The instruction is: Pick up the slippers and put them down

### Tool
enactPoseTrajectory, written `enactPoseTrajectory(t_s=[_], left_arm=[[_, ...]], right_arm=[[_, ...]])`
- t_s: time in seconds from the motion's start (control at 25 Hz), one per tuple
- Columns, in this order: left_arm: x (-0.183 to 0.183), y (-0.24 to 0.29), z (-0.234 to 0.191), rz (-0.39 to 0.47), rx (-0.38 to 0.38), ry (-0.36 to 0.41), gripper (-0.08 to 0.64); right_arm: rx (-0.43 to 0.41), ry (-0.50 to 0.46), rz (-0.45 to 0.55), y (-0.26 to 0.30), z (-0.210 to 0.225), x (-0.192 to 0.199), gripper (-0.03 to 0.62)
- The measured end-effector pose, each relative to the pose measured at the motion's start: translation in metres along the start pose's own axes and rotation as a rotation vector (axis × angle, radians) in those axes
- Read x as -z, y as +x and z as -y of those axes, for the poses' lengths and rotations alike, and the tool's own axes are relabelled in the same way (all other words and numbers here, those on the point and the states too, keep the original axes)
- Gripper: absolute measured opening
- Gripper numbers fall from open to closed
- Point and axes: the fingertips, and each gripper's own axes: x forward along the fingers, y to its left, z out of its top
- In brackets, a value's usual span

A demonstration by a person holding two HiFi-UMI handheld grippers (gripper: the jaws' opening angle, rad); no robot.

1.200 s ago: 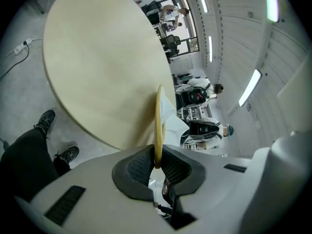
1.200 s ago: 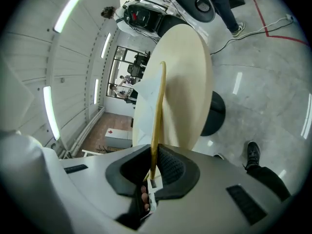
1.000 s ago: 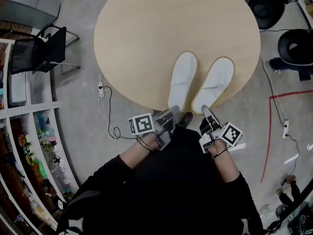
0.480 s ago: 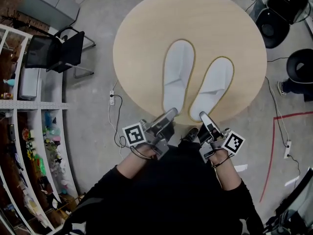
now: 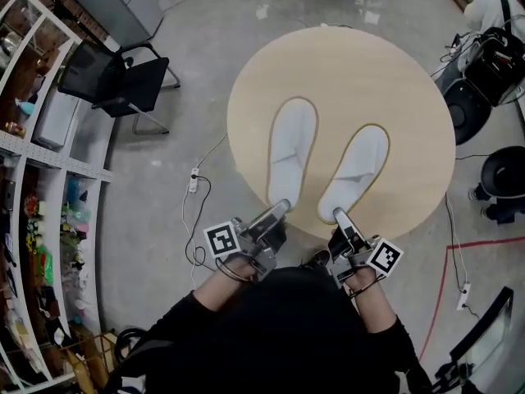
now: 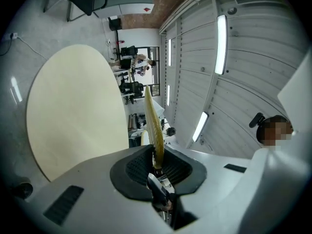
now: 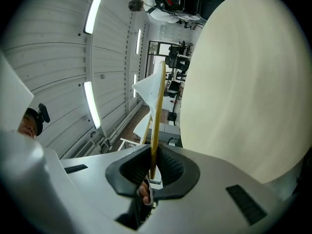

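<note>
Ahead of you stands a round, pale wooden table (image 5: 361,80) on a grey concrete floor (image 5: 205,72). To its left you have a black chair (image 5: 123,80) beside a grey cabinet (image 5: 123,6). Open shelves (image 5: 37,195) crowded with small coloured items run down the left edge. A white power strip (image 5: 194,179) lies near the table, and a red line (image 5: 443,286) marks the floor at right.

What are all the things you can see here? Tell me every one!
left slipper: 1, white, over the table
right slipper: 1, white, beside it
table: 1, tan, round, centre
chair: 1, black, upper left
shelves: 1 unit, white, left edge
power strip: 1, white, floor left of table
red line: 1, floor at right
left gripper: 1, grey, shut on left slipper's heel
right gripper: 1, grey, shut on right slipper's heel
</note>
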Motion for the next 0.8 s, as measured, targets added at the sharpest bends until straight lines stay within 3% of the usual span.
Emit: enactPoseTrajectory(t_s=[0.2,0.4,0.6,0.8], left_arm=[[-0.073,-0.075,0.001,0.003,-0.027,0.022,0.054],[-0.096,-0.106,-0.007,0.027,-0.015,0.021,0.054],[-0.155,-0.193,-0.005,0.029,-0.004,0.019,0.054],[-0.173,-0.243,-0.021,0.053,-0.042,0.0,0.054]], right_arm=[[-0.002,-0.031,-0.036,0.075,-0.027,0.068,0.041],[-0.021,-0.042,-0.048,0.105,-0.028,0.092,0.041],[-0.023,-0.024,-0.052,0.169,-0.048,0.174,0.041],[-0.004,-0.031,-0.133,0.203,-0.052,0.216,0.041]])
